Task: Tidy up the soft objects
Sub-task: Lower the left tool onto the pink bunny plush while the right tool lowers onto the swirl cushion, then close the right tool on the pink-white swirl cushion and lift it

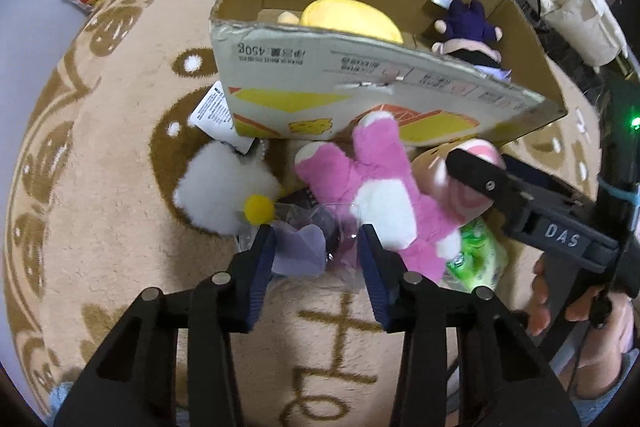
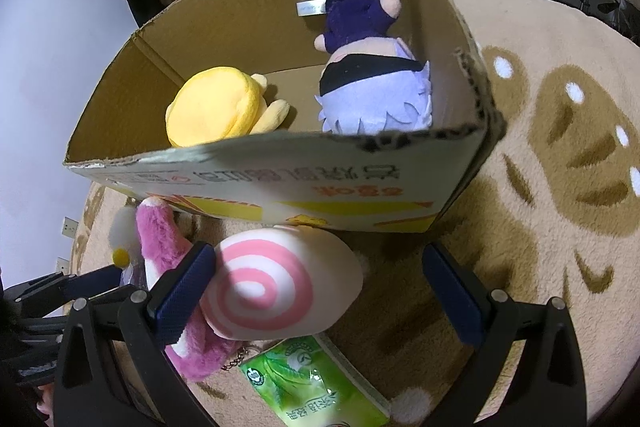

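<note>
Cardboard box (image 2: 280, 195) on beige rug (image 1: 120, 187); yellow plush (image 2: 216, 107) and purple-haired doll (image 2: 372, 83) inside. Pile just before box: white fluffy toy (image 1: 220, 187), pink plush (image 1: 384, 195), swirl plush (image 2: 276, 283), green packet (image 2: 320, 383). Left gripper (image 1: 316, 267) partly open, straddling clear-wrapped lilac item (image 1: 304, 247); contact unclear. Right gripper (image 2: 316, 295) wide open around swirl plush, left pad touching, right pad clear.

A yellow plush (image 2: 216, 107) and a purple-haired doll (image 2: 372, 75) lie inside the open cardboard box (image 2: 280, 183), while a pink bear (image 1: 384, 195), white fluffy toy (image 1: 224, 187) and pink-spiral plush (image 2: 276, 283) lie on the rug before it.
</note>
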A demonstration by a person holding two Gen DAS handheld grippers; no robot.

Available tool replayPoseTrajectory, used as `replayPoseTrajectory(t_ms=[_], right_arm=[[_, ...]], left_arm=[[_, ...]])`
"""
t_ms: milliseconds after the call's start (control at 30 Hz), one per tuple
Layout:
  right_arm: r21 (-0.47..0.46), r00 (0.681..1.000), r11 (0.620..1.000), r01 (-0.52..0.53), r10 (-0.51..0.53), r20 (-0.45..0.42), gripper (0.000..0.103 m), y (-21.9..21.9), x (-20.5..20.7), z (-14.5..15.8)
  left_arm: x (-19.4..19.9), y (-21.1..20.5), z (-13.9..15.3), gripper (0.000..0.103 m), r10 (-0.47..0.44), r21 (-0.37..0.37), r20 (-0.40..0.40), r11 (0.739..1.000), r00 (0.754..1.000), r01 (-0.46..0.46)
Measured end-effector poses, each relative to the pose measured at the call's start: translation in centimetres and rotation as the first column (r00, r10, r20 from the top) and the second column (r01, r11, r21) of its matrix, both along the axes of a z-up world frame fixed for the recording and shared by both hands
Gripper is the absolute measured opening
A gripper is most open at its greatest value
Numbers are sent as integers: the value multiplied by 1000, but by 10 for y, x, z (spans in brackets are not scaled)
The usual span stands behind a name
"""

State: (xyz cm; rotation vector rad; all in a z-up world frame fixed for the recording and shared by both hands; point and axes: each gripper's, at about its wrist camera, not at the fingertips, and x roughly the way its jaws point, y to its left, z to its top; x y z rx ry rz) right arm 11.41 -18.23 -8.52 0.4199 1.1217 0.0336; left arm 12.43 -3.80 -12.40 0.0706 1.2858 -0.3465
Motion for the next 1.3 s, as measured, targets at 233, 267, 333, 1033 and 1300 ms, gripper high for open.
replayPoseTrajectory(t_ms=[233,267,333,1033,1300], right_arm=[[12,1000,1000,-26,27,-6,96,5,1,-2],[17,1000,999,-30,30,-8,94,6,2,-2],[21,999,999,-36,36,-8,88,7,1,-3],[-37,991,992,-123,124,50,35,27,-8,21],[-43,990,994,-103,107,97,30,20,-17,39]], left_arm=[[-2,-6,-3,33,-23,19,16,1000,1000,22],[-3,-8,-2,32,-32,30,28,999,999,31],[-6,-9,2,12,-45,31,42,999,998,44],[-21,3,49,0,-14,-9,209,1000,978,16],[-22,6,56,0,8,-24,245,1000,970,-2]])
